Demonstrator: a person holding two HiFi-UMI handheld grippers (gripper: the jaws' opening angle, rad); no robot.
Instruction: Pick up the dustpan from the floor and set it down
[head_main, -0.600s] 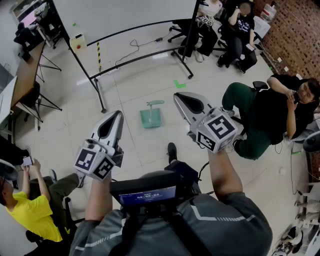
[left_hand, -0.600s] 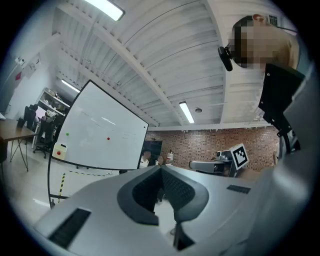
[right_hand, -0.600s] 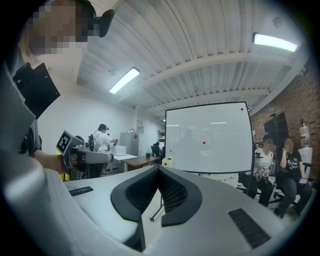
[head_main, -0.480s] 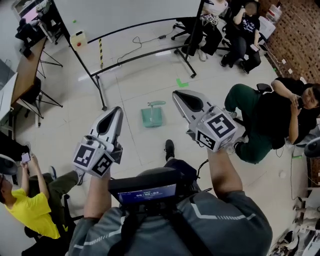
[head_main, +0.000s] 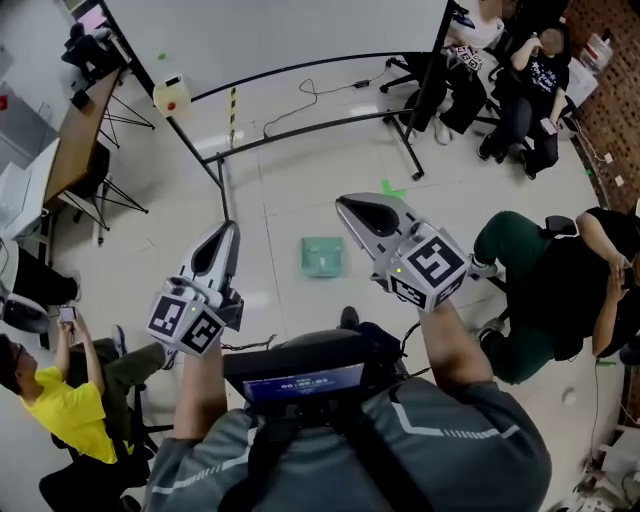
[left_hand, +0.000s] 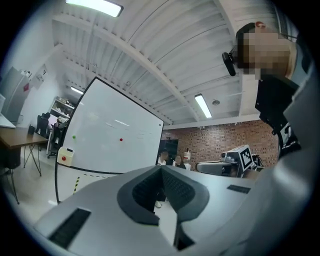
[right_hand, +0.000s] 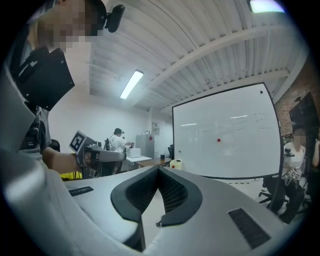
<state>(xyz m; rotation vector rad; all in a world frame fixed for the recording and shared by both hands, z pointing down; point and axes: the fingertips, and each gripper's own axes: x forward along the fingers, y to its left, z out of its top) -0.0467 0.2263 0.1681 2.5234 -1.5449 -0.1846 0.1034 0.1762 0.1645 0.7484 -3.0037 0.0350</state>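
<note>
In the head view, the green dustpan (head_main: 323, 256) lies flat on the pale tiled floor, far below both grippers and between them in the picture. My left gripper (head_main: 229, 229) is held level at the left, my right gripper (head_main: 344, 203) at the right, slightly further forward. Both sit well above the dustpan and touch nothing. In the left gripper view my left gripper (left_hand: 162, 168) has its pads together at the tip, with nothing held. The right gripper view shows my right gripper (right_hand: 159, 170) shut the same way, also holding nothing. The dustpan appears in neither gripper view.
A big whiteboard (head_main: 290, 30) on a black wheeled frame (head_main: 300, 128) stands ahead, with a cable (head_main: 310, 98) on the floor by it. People sit at the right (head_main: 560, 290) and back right (head_main: 530, 90); one in yellow (head_main: 65, 415) sits at the left. A desk (head_main: 70, 150) stands far left.
The head view has shifted forward and the dustpan now sits lower in the picture, between the two grippers. Both grippers stay level and shut.
</note>
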